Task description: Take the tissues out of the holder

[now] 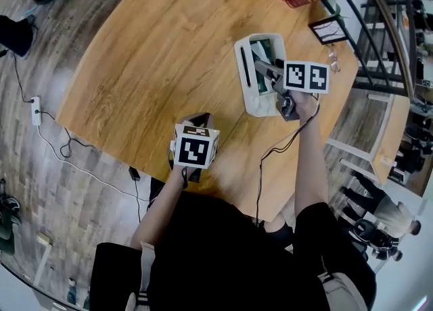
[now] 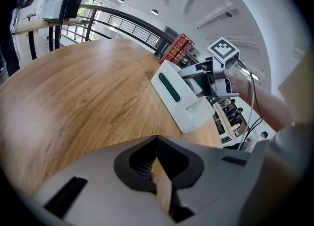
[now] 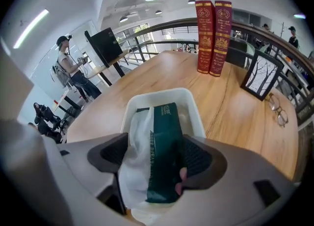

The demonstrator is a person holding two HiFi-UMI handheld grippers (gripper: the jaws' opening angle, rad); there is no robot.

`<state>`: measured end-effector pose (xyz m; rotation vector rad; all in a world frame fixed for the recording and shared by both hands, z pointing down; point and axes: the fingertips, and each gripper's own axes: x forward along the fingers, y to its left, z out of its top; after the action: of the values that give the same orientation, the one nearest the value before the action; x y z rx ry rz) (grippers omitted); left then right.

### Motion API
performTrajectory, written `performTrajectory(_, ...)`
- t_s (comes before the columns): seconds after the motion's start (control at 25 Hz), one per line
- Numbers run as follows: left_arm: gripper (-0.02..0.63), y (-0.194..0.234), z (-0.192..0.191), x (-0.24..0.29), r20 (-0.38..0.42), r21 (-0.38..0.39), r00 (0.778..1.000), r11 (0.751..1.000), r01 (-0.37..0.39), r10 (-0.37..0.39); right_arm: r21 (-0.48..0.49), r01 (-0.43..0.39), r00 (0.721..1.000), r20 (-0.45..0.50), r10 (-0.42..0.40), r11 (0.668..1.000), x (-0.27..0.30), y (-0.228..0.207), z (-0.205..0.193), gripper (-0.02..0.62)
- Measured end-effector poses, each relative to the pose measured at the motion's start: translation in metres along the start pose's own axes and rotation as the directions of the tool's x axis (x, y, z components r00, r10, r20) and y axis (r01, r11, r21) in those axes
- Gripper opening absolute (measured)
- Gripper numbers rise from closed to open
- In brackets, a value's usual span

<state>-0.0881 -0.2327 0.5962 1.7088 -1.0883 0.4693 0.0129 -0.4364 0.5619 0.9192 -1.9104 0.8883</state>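
Hanging just ahead of the body, the left gripper [image 2: 157,141] points forward and down over the near part of the round wooden table [image 1: 155,53], the left forearm [image 1: 162,208] bent in close. Its jaws are drawn together at the tips, nothing between them, only a sliver of tabletop showing through behind. One marker cube [image 1: 196,146] rides on top of it. Out to the right and further across the table, the right arm [image 1: 308,161] is stretched out nearly straight, and the right gripper [image 3: 154,156] tips steeply down into the white holder [image 3: 162,91], carrying its own marker cube [image 1: 306,76]. Look at those jaws: spread wide, one pad on each side of the tissue pack [image 3: 164,136], not clamped on it. That single pack, green with a loose white wrapper, sits inside the one holder, its near end up between the jaws. From the left gripper view the holder shows a slotted white face towards the person. Beyond the holder, two red books [image 3: 206,38] stand upright side by side near the far edge. Right of them one black picture frame [image 3: 260,77] leans, and one pair of glasses [image 3: 277,109] lies just beside it. Past the table edge, a dark railing [image 3: 162,26] curves round.
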Motion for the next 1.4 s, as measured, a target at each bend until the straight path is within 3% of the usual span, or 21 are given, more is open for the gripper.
performTrajectory(0.32, 0.011, 0.007, 0.001, 0.000, 0.005, -0.026, 1.000, 1.000, 0.004, -0.003, -0.157, 0.112, 0.983, -0.130, -0.133, 0.981, 0.014, -0.005, -0.005, 0.348)
performTrajectory(0.68, 0.011, 0.009, -0.004, 0.004, -0.002, -0.040, 1.000, 0.999, 0.006, -0.006, -0.104, 0.067, 0.964, -0.250, -0.091, 0.992, 0.027, -0.003, -0.010, 0.310)
performTrajectory(1.04, 0.011, 0.008, -0.004, 0.006, -0.006, -0.043, 1.000, 0.999, 0.005, -0.006, -0.102, 0.057, 0.969, -0.234, -0.080, 0.993, 0.023, -0.002, -0.008, 0.218)
performTrajectory(1.4, 0.011, 0.008, -0.006, 0.004, -0.007, -0.037, 1.000, 0.999, -0.003, 0.003, -0.106, 0.074, 0.980, -0.178, -0.092, 0.992, 0.011, -0.002, -0.006, 0.190)
